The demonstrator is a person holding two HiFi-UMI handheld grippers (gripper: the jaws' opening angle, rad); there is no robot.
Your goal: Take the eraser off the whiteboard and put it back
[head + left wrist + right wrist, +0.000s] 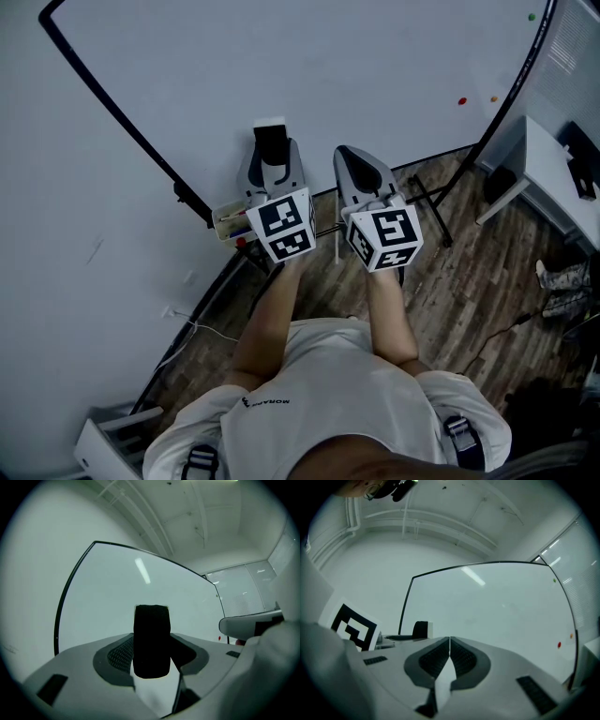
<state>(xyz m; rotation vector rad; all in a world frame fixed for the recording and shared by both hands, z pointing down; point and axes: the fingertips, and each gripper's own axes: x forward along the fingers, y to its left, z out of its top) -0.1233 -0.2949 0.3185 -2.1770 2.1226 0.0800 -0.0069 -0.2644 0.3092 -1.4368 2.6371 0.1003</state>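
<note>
Slipping is entered as the chief hazard: the black felt-faced block eraser, clamped upright in the left gripper close before the large white whiteboard, may be dropped if released short of the surface, the right gripper being closed and empty.

Shirt: one short dark print on chest, upside down in head view, seemingly "MORAINE"; letters small, reading unsure.
Left cube, right cube: black-and-white square markers only, blocky coded patterns, no letters or digits.
Same kind of marker on left cube at left edge of right gripper view, likewise unreadable as text.
Whiteboard: no legible writing, only a few small coloured dots near right edge.
Nothing else readable anywhere.
</note>
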